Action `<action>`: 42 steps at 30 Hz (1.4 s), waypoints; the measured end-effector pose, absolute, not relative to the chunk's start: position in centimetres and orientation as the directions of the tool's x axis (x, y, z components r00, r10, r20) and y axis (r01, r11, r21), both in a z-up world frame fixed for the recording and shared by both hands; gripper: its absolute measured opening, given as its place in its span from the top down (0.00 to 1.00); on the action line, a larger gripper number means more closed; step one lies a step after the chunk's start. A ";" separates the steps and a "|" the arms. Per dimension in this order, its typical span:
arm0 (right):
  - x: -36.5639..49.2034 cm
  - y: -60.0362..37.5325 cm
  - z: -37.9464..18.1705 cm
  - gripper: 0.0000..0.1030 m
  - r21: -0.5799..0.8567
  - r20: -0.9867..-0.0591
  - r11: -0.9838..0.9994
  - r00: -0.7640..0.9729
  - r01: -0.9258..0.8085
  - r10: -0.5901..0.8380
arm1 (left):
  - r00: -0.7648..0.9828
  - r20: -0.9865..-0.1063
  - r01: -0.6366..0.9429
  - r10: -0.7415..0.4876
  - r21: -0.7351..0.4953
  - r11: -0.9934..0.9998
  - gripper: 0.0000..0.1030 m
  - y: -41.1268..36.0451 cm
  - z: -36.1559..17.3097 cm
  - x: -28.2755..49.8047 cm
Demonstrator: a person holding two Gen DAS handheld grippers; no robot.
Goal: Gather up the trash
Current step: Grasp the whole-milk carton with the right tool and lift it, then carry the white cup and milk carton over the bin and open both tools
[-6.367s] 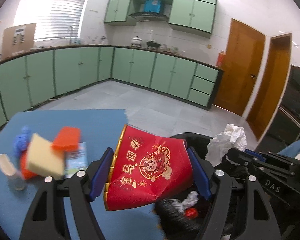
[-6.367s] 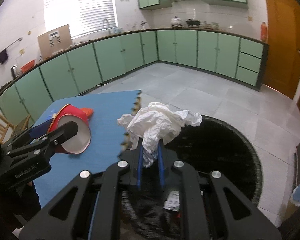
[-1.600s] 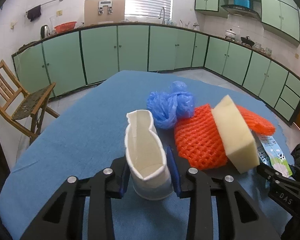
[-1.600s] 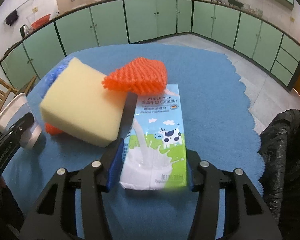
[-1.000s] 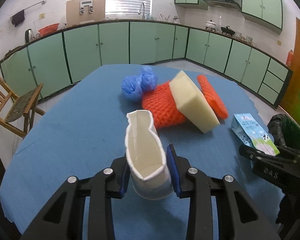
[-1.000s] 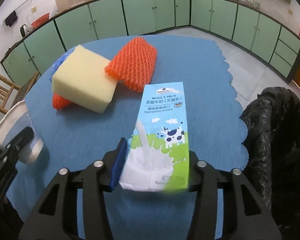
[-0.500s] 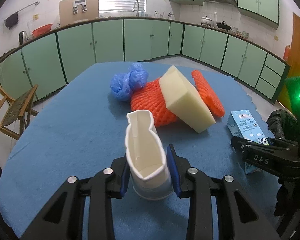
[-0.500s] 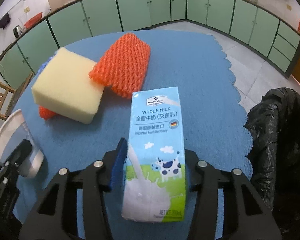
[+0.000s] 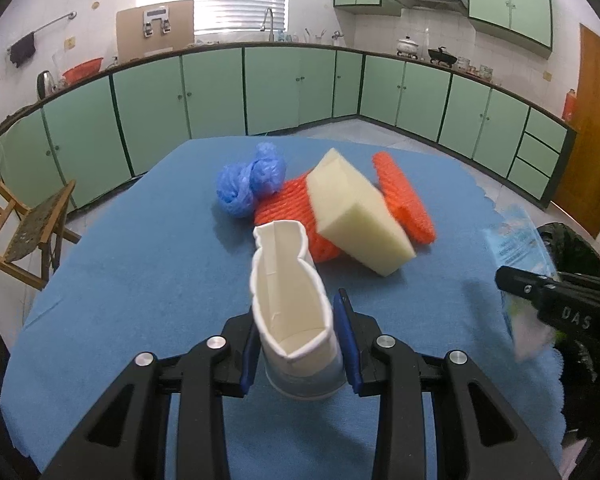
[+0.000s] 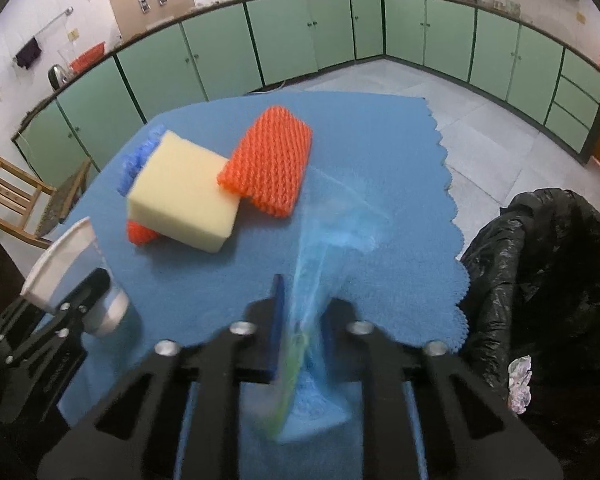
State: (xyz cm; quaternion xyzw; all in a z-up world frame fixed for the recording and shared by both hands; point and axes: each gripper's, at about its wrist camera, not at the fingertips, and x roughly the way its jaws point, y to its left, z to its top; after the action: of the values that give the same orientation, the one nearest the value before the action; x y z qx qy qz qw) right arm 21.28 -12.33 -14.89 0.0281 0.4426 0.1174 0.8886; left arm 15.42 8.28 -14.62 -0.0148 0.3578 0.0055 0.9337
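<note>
Left wrist view: the left gripper is clamping a squashed paper cup between its jaws, clear of the blue worktop, evidently for carrying to the bin. Sponge, orange netting and a blue bag are lying uncollected.

Right wrist view: the right gripper jaws have just been closing and are pinching the blurred milk carton edgewise beside the black-lined bin, presumably its destination.

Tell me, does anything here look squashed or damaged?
Yes. The paper cup in the left tongs is pinched out of round, its rim bent into a pear-like outline. The milk carton in the right tongs, whose jaws have just been closing, is blurred and looks crushed thin.
</note>
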 end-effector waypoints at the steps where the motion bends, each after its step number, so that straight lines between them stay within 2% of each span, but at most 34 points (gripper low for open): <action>1: 21.1 -12.5 -14.7 0.91 0.159 -0.778 0.969 0.580 -0.188 0.240 | 0.746 -0.666 -0.018 -0.002 -0.024 1.000 0.67 8.1 -14.5 15.4; 10: 19.8 -12.5 -14.0 0.91 0.181 -0.764 0.960 0.584 -0.216 0.275 | 0.750 -0.661 0.004 -0.014 -0.016 1.000 0.67 6.9 -13.8 14.6; 22: 17.9 -14.8 -9.1 0.91 0.172 -0.690 0.963 0.672 -0.206 0.267 | 0.786 -0.616 0.061 -0.059 -0.018 0.998 0.67 4.4 -10.6 14.4; 42: 14.6 -24.8 -6.1 0.91 0.103 -0.661 0.994 0.744 -0.039 0.098 | 0.798 -0.549 0.264 -0.248 -0.051 0.963 0.67 -6.9 -7.1 14.1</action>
State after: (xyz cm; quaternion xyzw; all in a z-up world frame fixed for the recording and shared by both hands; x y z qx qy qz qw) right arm 14.63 -24.76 -6.14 0.0412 0.3558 0.0367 0.9329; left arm 14.13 -6.86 -7.15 0.0139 0.2874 -0.1349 0.9482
